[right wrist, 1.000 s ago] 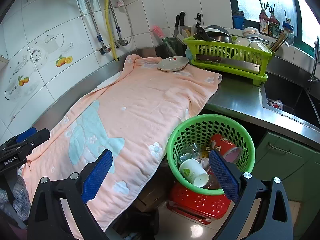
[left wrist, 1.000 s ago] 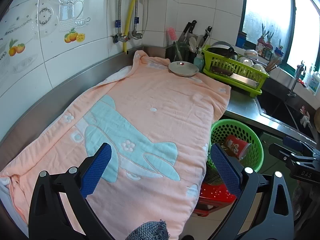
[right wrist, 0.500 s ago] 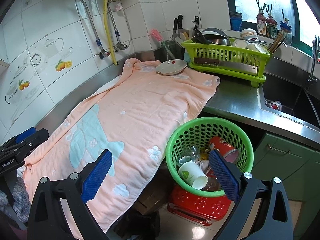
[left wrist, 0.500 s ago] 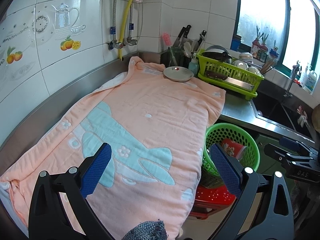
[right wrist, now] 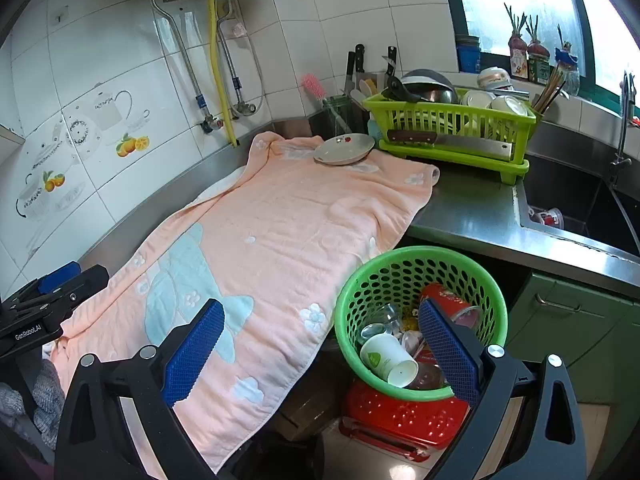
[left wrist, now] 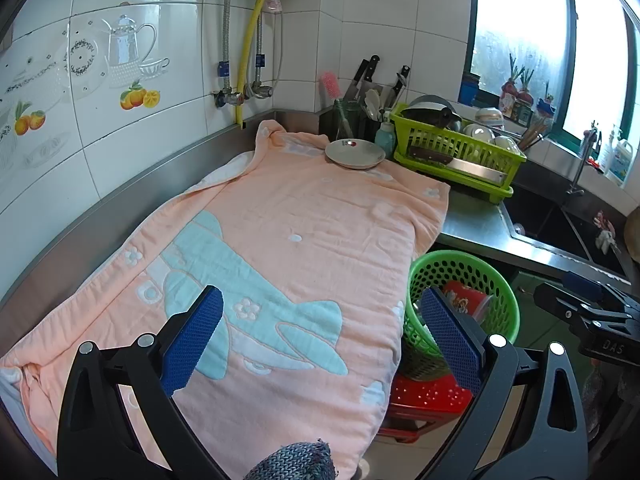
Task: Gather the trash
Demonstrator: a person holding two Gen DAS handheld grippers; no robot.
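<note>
A green mesh basket (right wrist: pixel 404 264) (left wrist: pixel 480 268) stands on a red stool (right wrist: pixel 400 416) beside the counter. It holds a white paper cup (right wrist: pixel 386 360), a red can (right wrist: pixel 440 296), clear plastic cups and other trash. My right gripper (right wrist: pixel 320 344) hovers open above the basket's near-left rim, nothing between its blue pads. My left gripper (left wrist: pixel 320 336) hangs open over the peach towel (left wrist: pixel 288 240) that covers the counter. A white plate (left wrist: pixel 354 153) sits on the towel's far end. The other gripper shows at each view's edge.
A green dish rack (right wrist: pixel 452 128) with bowls, a pot and a cleaver stands at the back right, knives and a pink brush beside it. The steel sink (right wrist: pixel 572 200) lies to the right with something red inside. Pipes run down the tiled wall (left wrist: pixel 120 120).
Both grippers have drawn back and risen a little, so the counter, plate and basket look smaller and farther. Both stay open and hold nothing.
</note>
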